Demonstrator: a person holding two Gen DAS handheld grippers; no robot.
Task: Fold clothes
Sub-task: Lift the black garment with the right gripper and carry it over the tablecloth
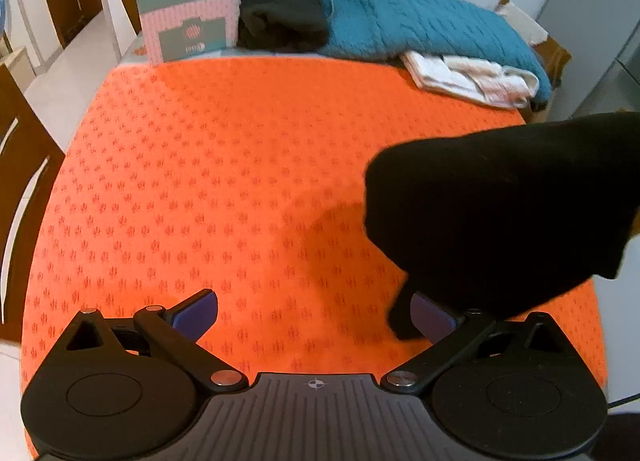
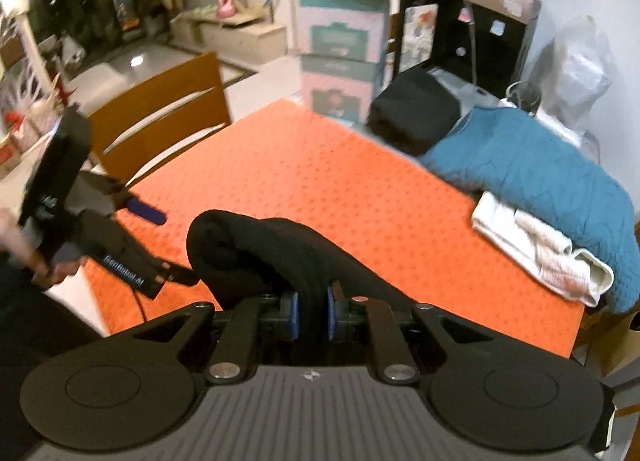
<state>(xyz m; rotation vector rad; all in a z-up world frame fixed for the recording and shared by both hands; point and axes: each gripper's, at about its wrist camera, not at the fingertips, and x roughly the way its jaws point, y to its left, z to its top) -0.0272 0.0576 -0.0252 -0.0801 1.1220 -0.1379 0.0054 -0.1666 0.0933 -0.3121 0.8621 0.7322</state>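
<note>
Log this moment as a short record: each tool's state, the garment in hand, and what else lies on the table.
left tool: open, holds nothing, low over the orange tablecloth
right tool: shut on the black garment
black garment: lifted, bunched, hanging toward the cloth
far edge: folded dark garment, teal knit sweater, white cloth
far left corner: stacked boxes

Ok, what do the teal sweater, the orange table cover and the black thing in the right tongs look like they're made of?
Teal sweater: chunky knit, likely wool or acrylic, judging by its raised cable ribs.
Orange table cover: woven cloth, matte, with a repeating darker motif and textured weave.
Black garment, clamped in the right tongs: soft, matte, thickish fabric that drapes in rounded folds; possibly knit or fleece, too dark to tell.
</note>
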